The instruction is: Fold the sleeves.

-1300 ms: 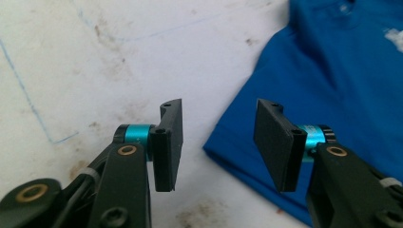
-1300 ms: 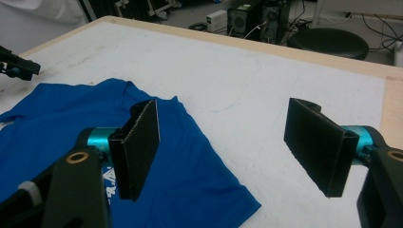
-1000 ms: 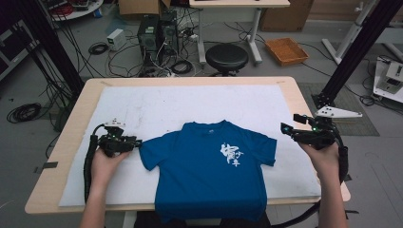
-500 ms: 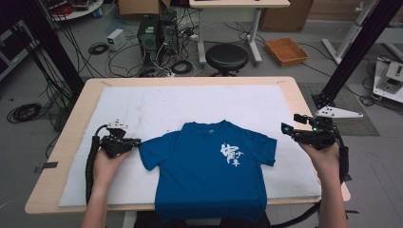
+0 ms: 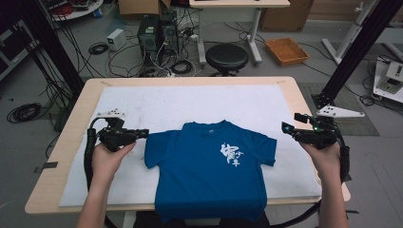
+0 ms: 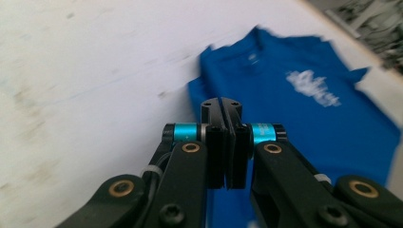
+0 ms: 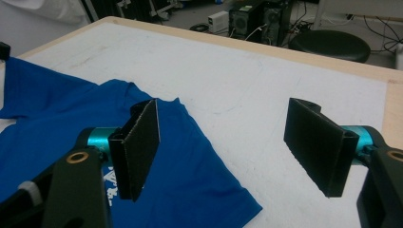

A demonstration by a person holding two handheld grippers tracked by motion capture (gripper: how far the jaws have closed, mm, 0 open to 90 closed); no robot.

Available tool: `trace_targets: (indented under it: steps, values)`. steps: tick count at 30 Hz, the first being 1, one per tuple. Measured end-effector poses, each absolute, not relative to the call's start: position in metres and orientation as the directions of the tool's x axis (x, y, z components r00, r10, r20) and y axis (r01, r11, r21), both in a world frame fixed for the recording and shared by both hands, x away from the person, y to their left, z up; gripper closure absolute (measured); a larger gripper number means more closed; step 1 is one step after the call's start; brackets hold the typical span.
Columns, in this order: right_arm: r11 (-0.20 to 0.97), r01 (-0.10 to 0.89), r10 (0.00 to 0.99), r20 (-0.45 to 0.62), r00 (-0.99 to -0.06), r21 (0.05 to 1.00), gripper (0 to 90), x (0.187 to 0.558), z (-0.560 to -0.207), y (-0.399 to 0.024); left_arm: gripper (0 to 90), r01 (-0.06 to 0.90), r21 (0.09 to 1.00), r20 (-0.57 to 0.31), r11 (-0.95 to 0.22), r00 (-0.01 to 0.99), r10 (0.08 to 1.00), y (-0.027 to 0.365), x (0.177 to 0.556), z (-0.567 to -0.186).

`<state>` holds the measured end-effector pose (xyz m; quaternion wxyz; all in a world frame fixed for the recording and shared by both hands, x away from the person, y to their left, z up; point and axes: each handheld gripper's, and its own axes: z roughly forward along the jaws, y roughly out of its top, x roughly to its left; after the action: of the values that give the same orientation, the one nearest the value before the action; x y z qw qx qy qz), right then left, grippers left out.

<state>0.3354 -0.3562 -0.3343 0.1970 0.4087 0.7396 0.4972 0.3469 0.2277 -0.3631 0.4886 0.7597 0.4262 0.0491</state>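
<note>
Left gripper (image 5: 142, 133) has just snapped its jaws together, empty, beside the blue T-shirt (image 5: 209, 166) lying flat at the surface's near edge, so no sleeve caught, while right gripper (image 5: 287, 128) waits spread wide.

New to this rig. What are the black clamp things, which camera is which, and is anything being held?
A person holds a handheld two-jaw gripper in each hand; no robot arm. The high view looks down on the table from above. The other two pictures come from cameras riding on each gripper, looking along its jaws. A blue T-shirt with a white print lies flat on a white sheet. The left gripper is shut beside the left sleeve, and I see no cloth pinched between its jaws. The right gripper is open, empty, beside the right sleeve.
</note>
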Motion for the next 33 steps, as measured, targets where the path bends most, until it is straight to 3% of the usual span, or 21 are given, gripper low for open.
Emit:
trace_targets:
  steps: [9,17,27,33]
  values:
    - [0.164,0.406,0.804,0.117,-0.583,0.899,27.5,0.332,-0.333,-0.361,88.5,0.601,0.781,-0.391,-0.169,0.682,0.618,0.174,0.348,-0.352]
    - [0.162,0.409,0.807,0.118,-0.578,0.898,27.5,0.331,-0.333,-0.361,88.5,0.609,0.767,-0.41,-0.2,0.706,0.578,0.122,0.359,-0.373]
    - [0.166,0.413,0.807,0.117,-0.579,0.895,27.5,0.333,-0.336,-0.361,87.9,0.608,0.746,-0.401,-0.271,0.736,0.546,0.088,0.367,-0.401]
    - [0.16,0.422,0.811,0.125,-0.571,0.892,27.5,0.335,-0.339,-0.363,62.3,0.583,0.779,-0.37,-0.23,0.723,0.584,0.095,0.368,-0.403]
